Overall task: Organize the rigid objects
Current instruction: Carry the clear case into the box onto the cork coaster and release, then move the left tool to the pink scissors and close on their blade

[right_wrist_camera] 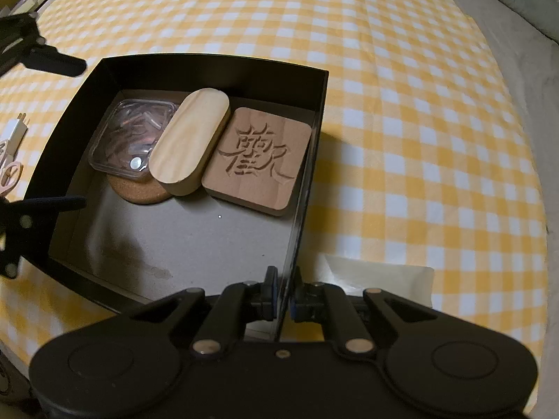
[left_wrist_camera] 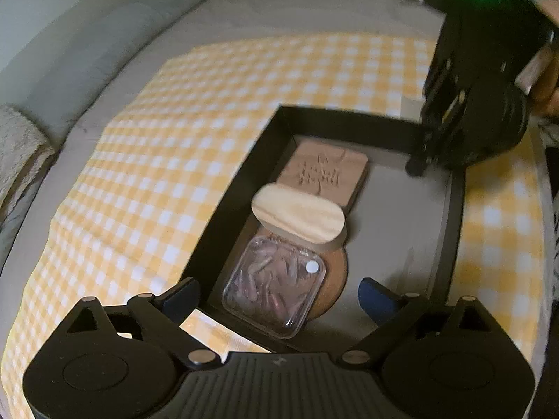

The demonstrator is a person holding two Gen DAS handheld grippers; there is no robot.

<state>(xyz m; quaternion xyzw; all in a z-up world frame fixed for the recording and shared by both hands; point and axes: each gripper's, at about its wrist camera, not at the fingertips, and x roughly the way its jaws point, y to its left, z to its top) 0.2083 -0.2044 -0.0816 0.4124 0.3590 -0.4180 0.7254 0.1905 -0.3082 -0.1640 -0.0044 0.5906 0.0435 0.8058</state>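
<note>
A black open box (right_wrist_camera: 307, 160) sits on the yellow checked cloth. Inside lie a carved brown wooden block (right_wrist_camera: 256, 160), a pale oval wooden block (right_wrist_camera: 190, 139), a clear plastic case of small parts (right_wrist_camera: 129, 136) and a round cork coaster (right_wrist_camera: 139, 192) under the case. The same items show in the left wrist view: carved block (left_wrist_camera: 321, 171), oval block (left_wrist_camera: 298, 213), clear case (left_wrist_camera: 274, 289). My right gripper (right_wrist_camera: 284, 293) is shut on the box's right wall. My left gripper (left_wrist_camera: 279, 296) is open, straddling the box's near corner above the clear case.
A pale paper sheet (right_wrist_camera: 380, 279) lies on the cloth beside the box. Small items, a white plug (right_wrist_camera: 15, 132) and pink scissors (right_wrist_camera: 10, 174), lie at the left edge. Grey bedding surrounds the cloth (left_wrist_camera: 174, 122).
</note>
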